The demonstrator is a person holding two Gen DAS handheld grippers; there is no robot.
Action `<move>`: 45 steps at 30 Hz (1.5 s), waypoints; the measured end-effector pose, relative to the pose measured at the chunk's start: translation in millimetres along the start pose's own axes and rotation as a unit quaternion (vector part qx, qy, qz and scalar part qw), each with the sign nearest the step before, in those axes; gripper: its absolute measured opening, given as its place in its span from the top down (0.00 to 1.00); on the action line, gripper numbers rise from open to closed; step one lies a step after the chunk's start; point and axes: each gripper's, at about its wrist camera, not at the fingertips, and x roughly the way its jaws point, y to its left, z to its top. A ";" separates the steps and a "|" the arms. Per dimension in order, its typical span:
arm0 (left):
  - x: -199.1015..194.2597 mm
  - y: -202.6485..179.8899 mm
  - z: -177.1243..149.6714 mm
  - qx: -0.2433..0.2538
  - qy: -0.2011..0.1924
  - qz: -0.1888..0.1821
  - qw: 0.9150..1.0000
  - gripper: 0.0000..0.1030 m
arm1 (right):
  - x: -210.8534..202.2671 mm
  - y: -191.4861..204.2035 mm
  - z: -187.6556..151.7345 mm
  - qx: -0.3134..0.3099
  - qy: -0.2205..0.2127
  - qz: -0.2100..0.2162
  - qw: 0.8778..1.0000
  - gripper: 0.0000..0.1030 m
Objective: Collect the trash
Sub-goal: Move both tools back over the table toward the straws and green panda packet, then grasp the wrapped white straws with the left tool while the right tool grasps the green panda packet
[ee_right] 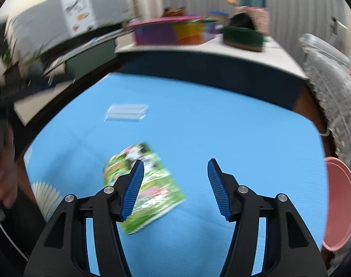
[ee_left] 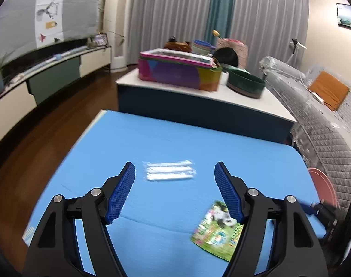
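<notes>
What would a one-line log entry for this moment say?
left gripper: open, empty | right gripper: open, empty | green wrapper, clear wrapper: on blue table | pink bin: right edge

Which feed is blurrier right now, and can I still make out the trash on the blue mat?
Right wrist view: heavy motion smear, worst on the far shelf, yet the green wrapper and clear packet stay recognisable. Left wrist view: milder blur, the packet slightly ghosted, the wrapper soft. Fisheye bends the blue mat edges in both.

Clear plastic packet of white sticks (ee_left: 169,170): flat, lengthwise across the blue table top.
Green printed glossy snack wrapper (ee_right: 144,188): flat, tilted, well apart from the packet.
</notes>
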 end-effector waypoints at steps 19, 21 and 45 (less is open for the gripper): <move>24.9 13.3 6.6 -0.036 0.008 0.005 0.999 0.33 | 36.2 -0.2 -36.2 -0.068 0.093 -0.048 0.992 0.36; 26.5 12.3 6.2 -0.039 0.010 0.005 0.999 0.33 | 36.9 -12.6 -33.7 -0.055 0.093 -0.066 0.992 0.36; 30.0 59.6 1.9 -0.088 0.018 0.036 0.995 0.33 | 79.4 51.8 18.5 -0.002 0.029 -0.076 0.997 0.36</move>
